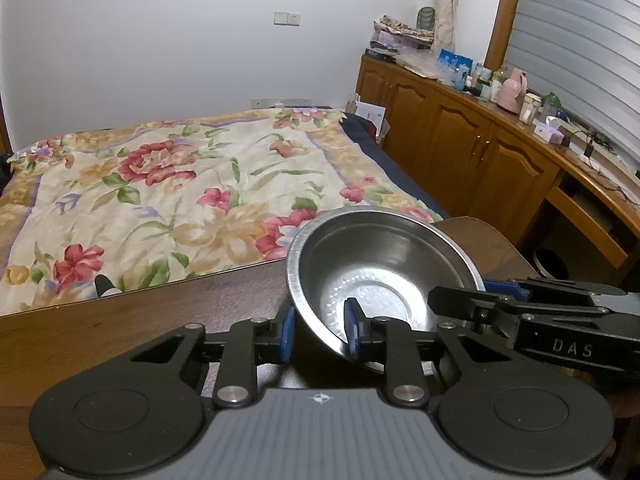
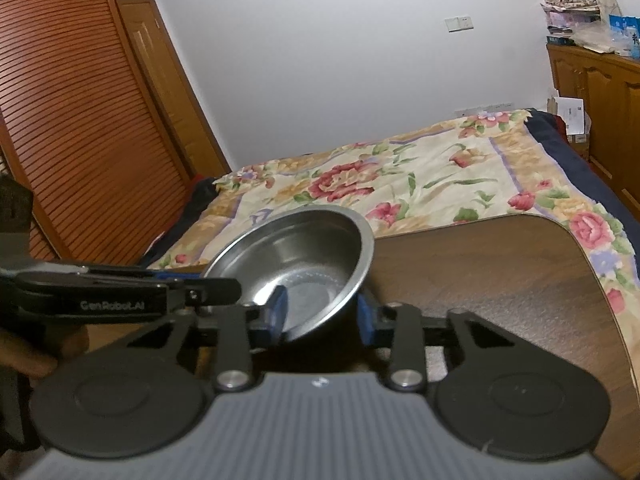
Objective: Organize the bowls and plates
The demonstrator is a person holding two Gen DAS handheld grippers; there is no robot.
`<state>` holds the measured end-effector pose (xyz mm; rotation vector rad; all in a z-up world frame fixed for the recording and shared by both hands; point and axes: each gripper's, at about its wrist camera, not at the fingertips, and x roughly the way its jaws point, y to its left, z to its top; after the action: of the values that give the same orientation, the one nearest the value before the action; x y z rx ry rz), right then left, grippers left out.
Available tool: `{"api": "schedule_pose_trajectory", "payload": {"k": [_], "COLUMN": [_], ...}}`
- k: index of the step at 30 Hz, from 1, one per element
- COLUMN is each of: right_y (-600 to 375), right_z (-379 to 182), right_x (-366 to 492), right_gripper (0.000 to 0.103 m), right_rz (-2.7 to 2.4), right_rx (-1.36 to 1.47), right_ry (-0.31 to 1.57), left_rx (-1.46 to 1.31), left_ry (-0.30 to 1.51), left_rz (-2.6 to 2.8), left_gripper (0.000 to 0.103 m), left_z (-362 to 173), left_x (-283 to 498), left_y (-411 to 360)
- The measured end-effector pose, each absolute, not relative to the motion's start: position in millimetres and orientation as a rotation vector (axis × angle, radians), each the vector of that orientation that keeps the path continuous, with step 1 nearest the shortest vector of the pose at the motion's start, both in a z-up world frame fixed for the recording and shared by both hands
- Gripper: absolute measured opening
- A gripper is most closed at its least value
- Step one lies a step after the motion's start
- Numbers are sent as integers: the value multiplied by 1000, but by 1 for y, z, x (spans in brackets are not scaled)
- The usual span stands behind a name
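Observation:
A steel bowl (image 1: 380,272) is held tilted above the dark wooden table (image 1: 140,320). My left gripper (image 1: 320,330) straddles its near rim, one blue pad inside and one outside. My right gripper (image 2: 324,314) grips the opposite rim of the same bowl (image 2: 296,256) in the same way. Each gripper shows in the other's view, the right gripper at the bowl's right edge in the left wrist view (image 1: 456,300) and the left gripper at the bowl's left edge in the right wrist view (image 2: 216,286). No plates are in view.
A bed with a floral quilt (image 1: 180,192) lies just beyond the table's far edge. Wooden cabinets (image 1: 460,132) with clutter on top line the right wall. A slatted wooden wardrobe (image 2: 80,140) stands at the left. The table's rounded corner (image 2: 560,232) is at the right.

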<state>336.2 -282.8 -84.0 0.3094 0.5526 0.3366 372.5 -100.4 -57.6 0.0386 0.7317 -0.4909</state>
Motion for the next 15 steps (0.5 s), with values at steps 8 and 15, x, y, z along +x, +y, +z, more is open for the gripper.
{"api": "schedule_pose_trajectory", "payload": {"k": [8,15], "right_y": [-285,-286], "right_z": [-85,-85], "right_x": [335,333], "right_gripper": [28,26], "right_rz": [333,335], "right_rx": [325,336], "right_ry": [552,544], "left_rx": [49,50], "left_ry": [728,713], "left_rz": [-488,-494], "left_gripper": [26,26], "left_z": [-52,-43], "left_x": [366,360], "left_y": [-101,-100]}}
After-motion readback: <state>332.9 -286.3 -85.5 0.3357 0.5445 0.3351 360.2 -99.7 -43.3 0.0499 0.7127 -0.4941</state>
